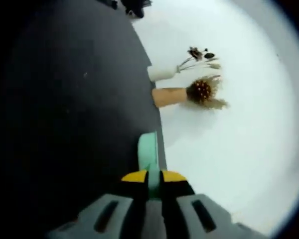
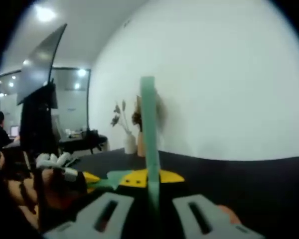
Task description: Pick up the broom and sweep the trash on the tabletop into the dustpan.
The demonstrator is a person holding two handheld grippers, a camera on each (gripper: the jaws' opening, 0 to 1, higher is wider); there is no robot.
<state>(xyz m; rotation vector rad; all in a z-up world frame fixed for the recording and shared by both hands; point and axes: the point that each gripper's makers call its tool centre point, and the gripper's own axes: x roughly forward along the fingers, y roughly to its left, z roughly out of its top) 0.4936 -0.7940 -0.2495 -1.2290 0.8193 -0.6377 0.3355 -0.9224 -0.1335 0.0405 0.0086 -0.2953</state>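
Note:
My left gripper (image 1: pixel 153 177) is shut on a mint-green handle (image 1: pixel 148 149) that sticks out over the dark tabletop (image 1: pixel 79 124), seen edge-on. In the right gripper view my right gripper (image 2: pixel 150 178) is shut on a long mint-green handle (image 2: pixel 148 124) that rises straight up between its yellow-tipped jaws. I cannot tell which handle belongs to the broom and which to the dustpan. The left gripper (image 2: pixel 92 178) comes in from the left, held by a person's hand (image 2: pixel 55 191), with a mint-green piece (image 2: pixel 113 178) at its tips, close beside the right gripper.
A white vase (image 1: pixel 162 73) and a tan vase (image 1: pixel 169 96) with dried flowers stand at the table's far edge against the white wall (image 1: pixel 239 139). Both vases (image 2: pixel 134 143) show behind the handle. A dark monitor stand (image 2: pixel 37 114) is at left.

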